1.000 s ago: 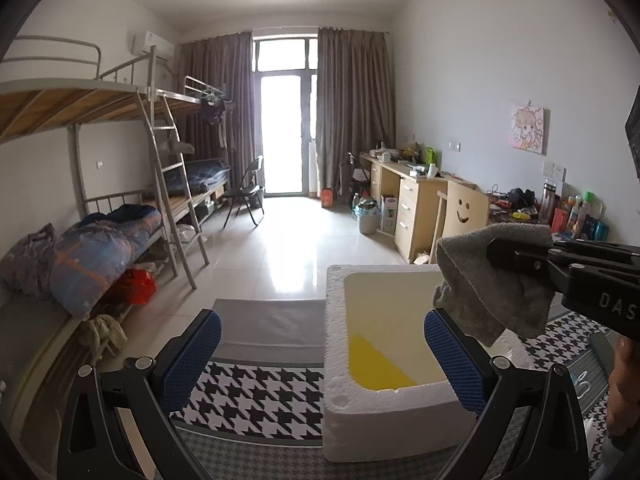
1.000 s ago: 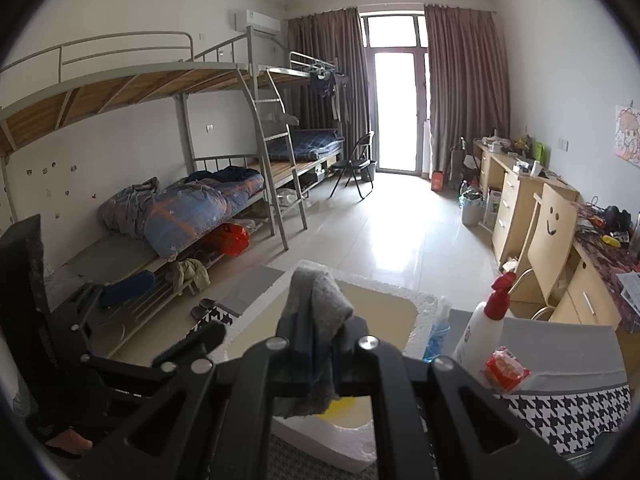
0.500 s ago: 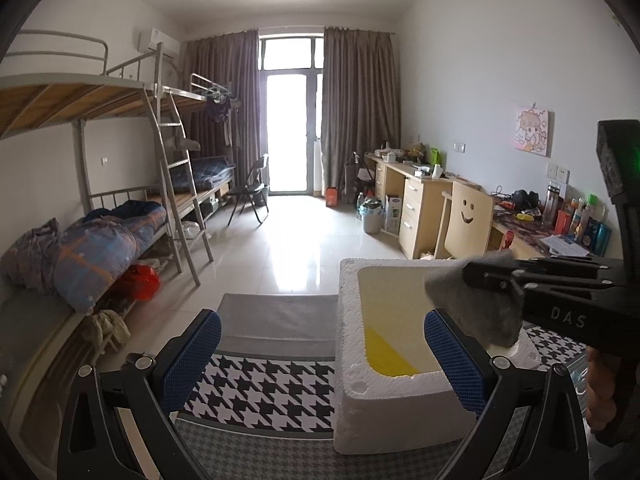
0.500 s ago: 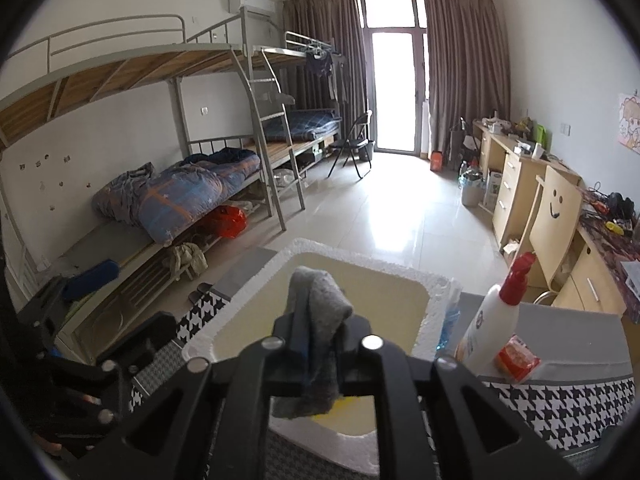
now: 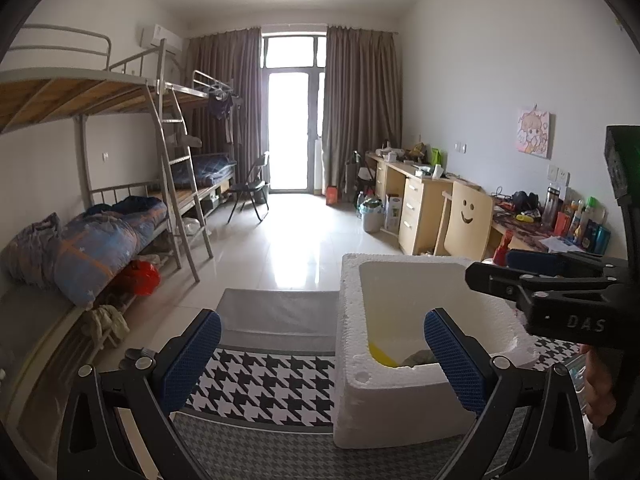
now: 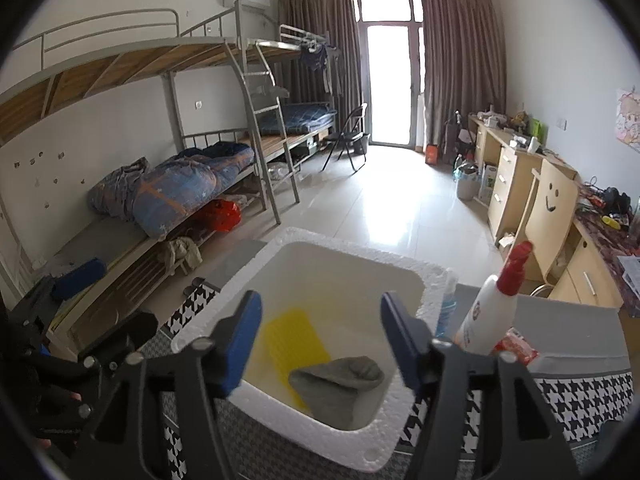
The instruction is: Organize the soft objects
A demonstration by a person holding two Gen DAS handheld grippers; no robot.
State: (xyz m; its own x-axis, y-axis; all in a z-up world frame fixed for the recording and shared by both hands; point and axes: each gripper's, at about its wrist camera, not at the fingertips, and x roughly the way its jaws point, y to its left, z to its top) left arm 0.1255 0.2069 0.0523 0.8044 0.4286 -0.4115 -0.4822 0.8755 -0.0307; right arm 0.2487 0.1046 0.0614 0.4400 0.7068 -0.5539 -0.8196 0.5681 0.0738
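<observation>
A white foam box [image 6: 430, 280] stands on a houndstooth cloth; it also shows in the left wrist view [image 5: 352, 360]. A grey sock [image 6: 340, 384] lies inside it, partly on a yellow cloth [image 6: 294, 344]. My right gripper [image 6: 320, 336] is open and empty just above the box, over the sock. In the left wrist view the right gripper [image 5: 520, 270] hovers over the box's right side, and only a bit of the sock [image 5: 418, 358] shows. My left gripper [image 5: 320, 356] is open and empty, left of the box.
A white spray bottle with a red top [image 6: 490, 312] and a red packet [image 6: 516, 350] stand right of the box. A grey folded mat [image 5: 276, 316] lies behind the houndstooth cloth [image 5: 264, 388]. Bunk beds [image 5: 100, 200] are at left, desks and a chair [image 5: 464, 220] at right.
My right gripper lowered over the box, opened and let go of the grey sock, which now lies inside the box. The left gripper stayed open beside the box.
</observation>
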